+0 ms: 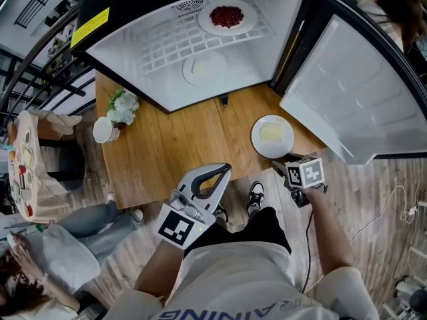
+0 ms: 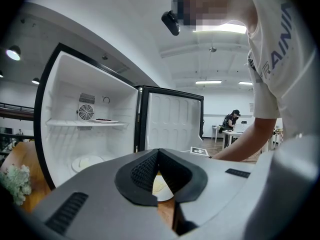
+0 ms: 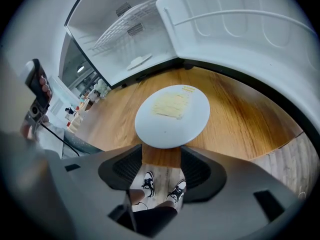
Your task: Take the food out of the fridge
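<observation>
The right gripper (image 3: 161,156), jaws spread and empty, hangs at the table's (image 3: 240,119) near edge just short of the plate (image 3: 160,130) of pale food, while the left gripper (image 2: 159,153) is pressed together on nothing

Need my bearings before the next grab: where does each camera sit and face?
Head view: on the head, steeply down at table, fridge, plate; shows torso, left gripper, right gripper, shoes.
Left gripper view: on it, facing the open fridge; shows shut jaws, torso, right arm.
Right gripper view: on it, down at the plate; shows open jaws, shoes.
Shared: head and right views both show plate and shoes.
</observation>
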Demonstrator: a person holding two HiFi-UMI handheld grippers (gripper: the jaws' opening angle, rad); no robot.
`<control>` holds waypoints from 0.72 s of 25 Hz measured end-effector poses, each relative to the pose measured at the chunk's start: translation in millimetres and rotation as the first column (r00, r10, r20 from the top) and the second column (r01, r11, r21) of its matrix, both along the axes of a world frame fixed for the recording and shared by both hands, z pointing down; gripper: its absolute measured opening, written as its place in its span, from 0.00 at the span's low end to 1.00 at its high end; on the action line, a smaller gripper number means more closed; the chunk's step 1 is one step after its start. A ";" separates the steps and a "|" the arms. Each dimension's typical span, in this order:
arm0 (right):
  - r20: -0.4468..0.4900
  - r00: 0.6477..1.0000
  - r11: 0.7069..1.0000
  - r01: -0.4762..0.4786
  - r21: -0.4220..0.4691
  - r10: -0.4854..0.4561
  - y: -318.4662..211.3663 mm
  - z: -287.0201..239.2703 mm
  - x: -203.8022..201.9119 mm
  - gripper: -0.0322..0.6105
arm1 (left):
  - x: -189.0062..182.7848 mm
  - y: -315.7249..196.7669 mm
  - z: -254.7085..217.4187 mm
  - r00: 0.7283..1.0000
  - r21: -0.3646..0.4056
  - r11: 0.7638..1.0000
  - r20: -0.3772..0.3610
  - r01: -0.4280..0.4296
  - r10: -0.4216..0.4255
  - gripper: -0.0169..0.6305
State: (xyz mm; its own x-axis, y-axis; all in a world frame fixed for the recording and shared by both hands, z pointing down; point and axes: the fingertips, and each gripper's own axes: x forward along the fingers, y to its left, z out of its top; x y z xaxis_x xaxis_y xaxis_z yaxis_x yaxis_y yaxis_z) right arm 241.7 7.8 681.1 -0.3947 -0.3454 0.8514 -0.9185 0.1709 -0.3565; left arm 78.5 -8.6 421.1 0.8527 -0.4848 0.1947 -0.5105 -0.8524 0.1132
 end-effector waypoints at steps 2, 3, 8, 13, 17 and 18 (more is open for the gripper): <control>0.005 1.000 1.000 -0.001 -0.005 0.001 0.6 0.6 -0.2 0.41 | -1.0 -1.3 -0.6 1.000 0.000 1.000 -0.002 0.003 -0.003 0.04; 0.007 1.000 1.000 -0.001 -0.008 0.001 1.2 0.9 -0.2 0.41 | -1.6 -1.9 -0.9 1.000 -0.002 1.000 -0.003 0.005 -0.005 0.04; -0.001 0.999 0.999 -0.038 -0.021 0.038 5.6 -7.6 7.1 0.41 | -5.1 -3.2 -4.9 1.000 0.007 1.000 -0.006 0.013 -0.013 0.04; 0.027 0.993 0.989 -0.115 0.089 0.113 -5.5 -42.9 9.3 0.21 | -12.7 -11.1 -7.8 0.998 0.013 0.998 0.018 0.060 -0.060 0.04; 0.083 0.984 0.962 -0.170 0.215 0.156 -22.6 -82.3 4.6 0.10 | -16.6 -14.9 -17.0 0.997 0.043 0.996 0.024 0.076 -0.077 0.04; 0.099 0.983 0.954 -0.177 0.243 0.158 -26.0 -92.1 1.7 0.09 | -18.0 -15.6 -19.7 0.996 0.043 0.996 0.021 0.081 -0.082 0.04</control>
